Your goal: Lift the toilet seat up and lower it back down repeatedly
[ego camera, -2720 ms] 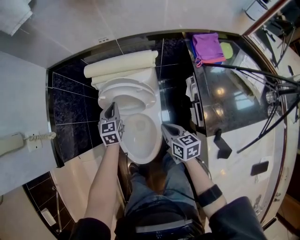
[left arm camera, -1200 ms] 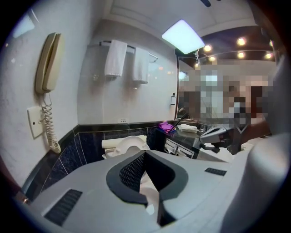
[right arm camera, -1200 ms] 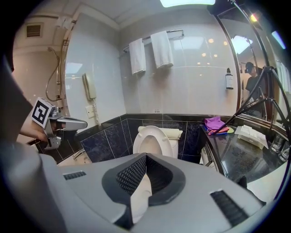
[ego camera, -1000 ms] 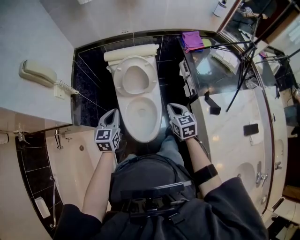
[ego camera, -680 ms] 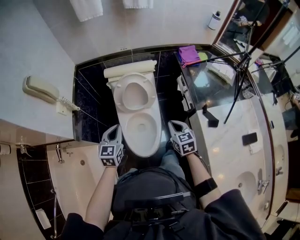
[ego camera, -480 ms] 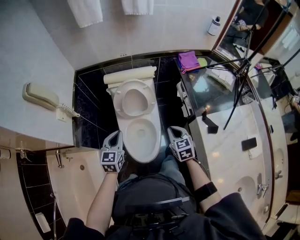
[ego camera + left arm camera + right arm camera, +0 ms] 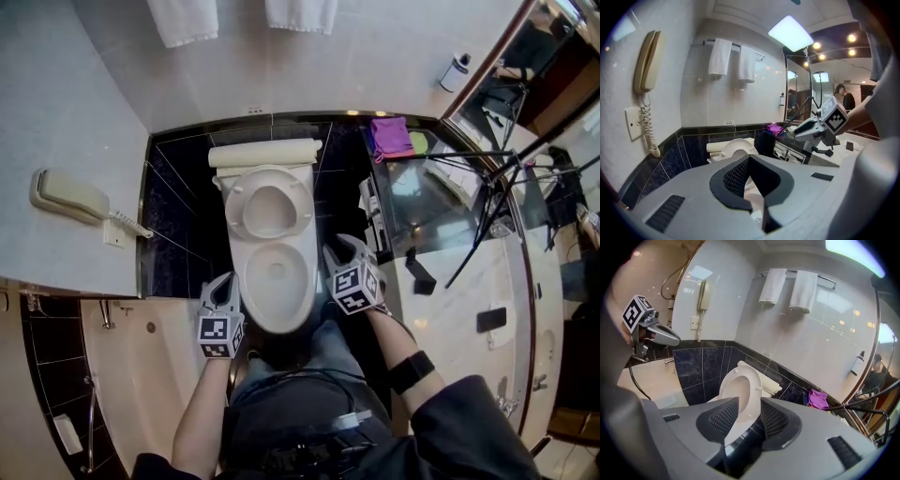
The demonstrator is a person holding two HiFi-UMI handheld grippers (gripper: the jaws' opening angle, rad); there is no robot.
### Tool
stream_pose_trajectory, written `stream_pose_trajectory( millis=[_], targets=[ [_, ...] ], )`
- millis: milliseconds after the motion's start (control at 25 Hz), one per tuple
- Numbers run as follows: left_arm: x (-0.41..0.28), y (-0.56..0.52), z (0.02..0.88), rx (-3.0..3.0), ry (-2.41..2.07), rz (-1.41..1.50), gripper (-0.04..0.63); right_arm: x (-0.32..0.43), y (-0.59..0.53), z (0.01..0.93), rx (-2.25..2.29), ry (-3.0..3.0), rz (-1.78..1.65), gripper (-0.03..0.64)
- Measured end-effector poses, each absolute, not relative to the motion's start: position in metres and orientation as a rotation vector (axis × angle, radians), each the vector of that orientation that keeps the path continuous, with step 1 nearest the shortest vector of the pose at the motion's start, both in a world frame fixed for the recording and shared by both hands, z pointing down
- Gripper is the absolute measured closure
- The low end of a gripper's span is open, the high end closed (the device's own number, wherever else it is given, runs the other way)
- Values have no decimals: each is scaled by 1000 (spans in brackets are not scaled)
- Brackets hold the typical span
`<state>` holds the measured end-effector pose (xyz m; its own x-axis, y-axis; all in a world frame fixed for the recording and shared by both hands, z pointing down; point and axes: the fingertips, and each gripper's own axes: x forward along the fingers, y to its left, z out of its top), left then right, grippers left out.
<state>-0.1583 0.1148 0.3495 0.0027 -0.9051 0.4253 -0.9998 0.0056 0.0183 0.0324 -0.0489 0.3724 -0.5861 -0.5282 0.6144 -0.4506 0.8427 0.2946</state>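
The toilet seat (image 7: pixel 240 208) is up. It stands tall at the back of the toilet and leans on the pale tank (image 7: pixel 264 153) behind it. The white bowl (image 7: pixel 247 286) below it is bare, and you can see right down into it.

The right gripper (image 7: pixel 343 246) is near the right side of the bowl, in the air. Its jaws have just been opening, and now there is a gap between them. Nothing is held in that gap (the raised seat only shows through it from farther back). This gripper does not touch the seat.

The left gripper (image 7: pixel 225 281) is on the other side, just beside the bowl's left edge. Its jaws are closed, tips together, with nothing in them. It touches nothing.

A dark shiny bench (image 7: pixel 441 234) runs along the right of the toilet, with a purple cloth (image 7: pixel 391 138) at its far end. A phone (image 7: pixel 66 195) hangs on the left wall. Two white towels (image 7: pixel 183 19) hang on the wall behind the toilet.
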Motion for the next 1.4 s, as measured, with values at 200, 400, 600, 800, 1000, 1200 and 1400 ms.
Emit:
stream_pose_trajectory(
  millis=[200,400,600,800,1000,1200,1400],
  targets=[
    [-162,96,359,1919,-2006,414,595,-10,-96,393,582,-2254,-295,399],
    [-158,65,369,1906,-2017,423,595,-56,-147,413,491,-2229,-412,377],
    [-162,38,395,1882,-2019,449,595,-104,-191,440,411,-2189,-546,377],
    [-172,23,419,1807,-2032,417,595,-136,-225,469,373,-2165,-591,377],
    [-174,21,436,1751,-2032,419,595,-154,-238,495,320,-2155,-595,377],
    [-174,16,449,1719,-2037,424,595,-172,-250,510,288,-2157,-607,422],
    [-171,18,457,1698,-2027,434,595,-178,-253,521,268,-2127,-667,511]
  ],
)
